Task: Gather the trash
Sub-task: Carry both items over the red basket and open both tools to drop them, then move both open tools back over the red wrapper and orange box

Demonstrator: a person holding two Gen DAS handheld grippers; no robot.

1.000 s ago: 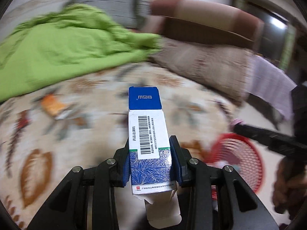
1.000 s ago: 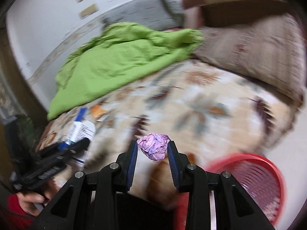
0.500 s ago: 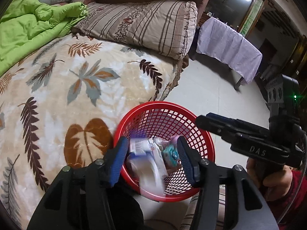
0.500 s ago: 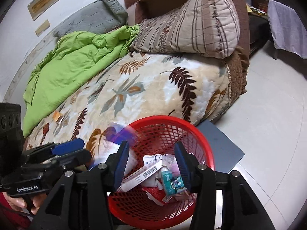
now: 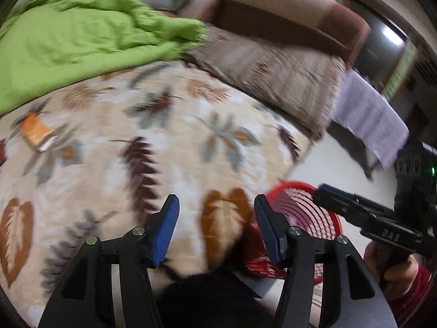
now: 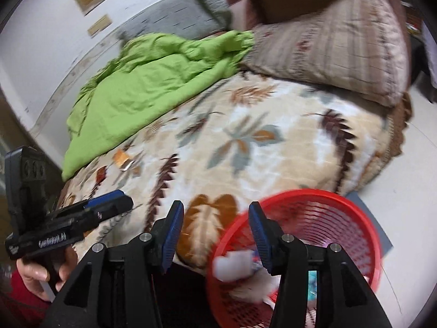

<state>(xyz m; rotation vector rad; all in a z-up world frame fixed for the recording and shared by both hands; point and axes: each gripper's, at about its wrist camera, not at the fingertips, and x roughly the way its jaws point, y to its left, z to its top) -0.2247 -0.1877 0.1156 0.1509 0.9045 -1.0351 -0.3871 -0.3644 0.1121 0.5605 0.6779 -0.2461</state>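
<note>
- My left gripper (image 5: 215, 229) and my right gripper (image 6: 215, 235) both stand about half open, and neither holds anything; their jaws have just been opening, with nothing between them now.
- The red mesh basket (image 6: 341, 199) sits on the floor at the foot of the bed, at 4 o'clock from my right gripper, with white and teal scraps inside.
- 1 piece of trash remains on the bed: an orange packet (image 5: 34, 131), flat and rectangular, lying at 10 o'clock from my left gripper and well apart from it.
- Risk, as I judge it: the leaf-print blanket (image 5: 164, 150) is plush and soft, so a flat packet may sink under my pads and I may pinch fabric instead.
- The green duvet (image 5: 68, 35) is crumpled and loose just beyond the packet; a careless reach could snag it.
- The basket is light, open plastic; a knock from my hand (image 5: 393, 268) could tip it.
</note>
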